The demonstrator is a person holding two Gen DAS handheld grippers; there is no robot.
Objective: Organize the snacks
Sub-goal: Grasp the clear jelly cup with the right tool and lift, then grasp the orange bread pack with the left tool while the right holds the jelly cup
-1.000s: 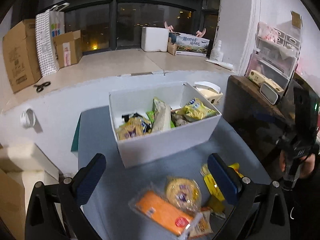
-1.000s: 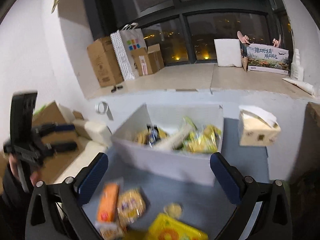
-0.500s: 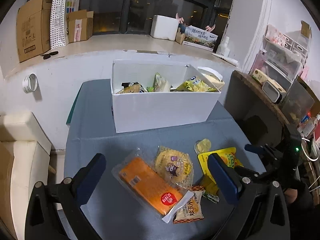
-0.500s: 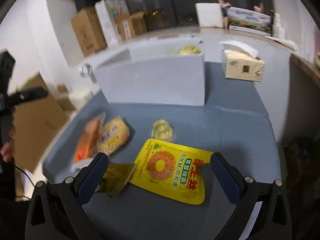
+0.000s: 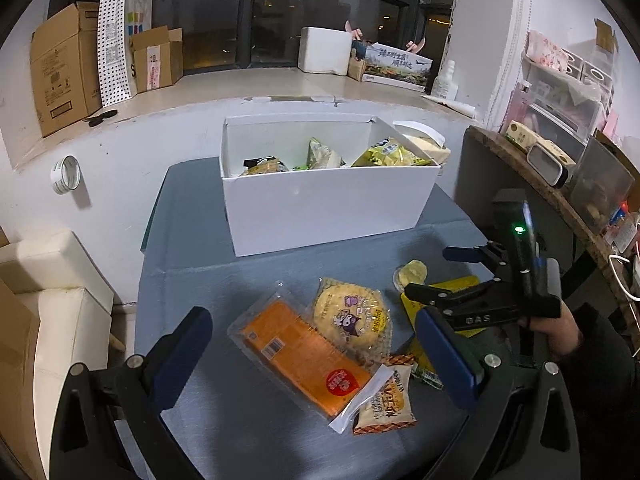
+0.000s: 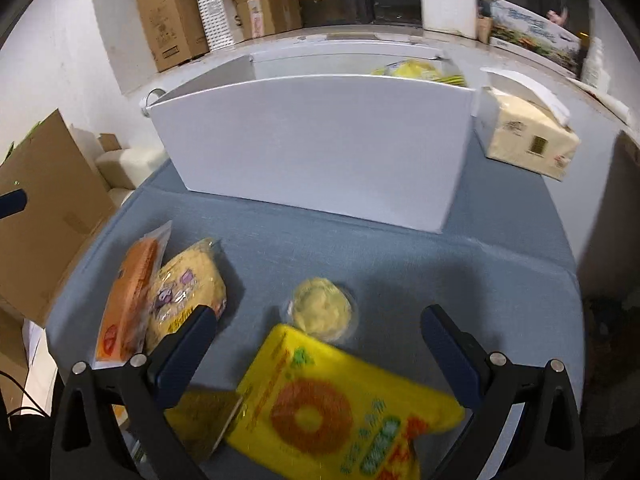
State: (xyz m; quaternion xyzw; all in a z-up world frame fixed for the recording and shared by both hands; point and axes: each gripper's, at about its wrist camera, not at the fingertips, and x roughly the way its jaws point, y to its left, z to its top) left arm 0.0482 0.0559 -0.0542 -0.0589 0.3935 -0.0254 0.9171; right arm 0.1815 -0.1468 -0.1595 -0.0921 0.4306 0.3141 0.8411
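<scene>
Slippage is the risk: the right hand-held gripper (image 6: 318, 354), jaws spread, hangs over the flat glossy yellow snack bag (image 6: 340, 408) on the blue-clothed counter (image 6: 400, 248), before the white cardboard box (image 6: 320, 140); pinching one thin edge could let it slide out. The left hand-held gripper (image 5: 316, 348) is spread too.

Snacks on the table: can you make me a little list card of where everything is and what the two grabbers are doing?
box: white box at the table's far side, snacks already inside
loose snacks: orange packet, round yellow bun, small round cake, big yellow bag, small brown-edged packet
left gripper: open, above orange packet
right gripper: open, above big yellow bag
extra: tissue pack beside box
</scene>
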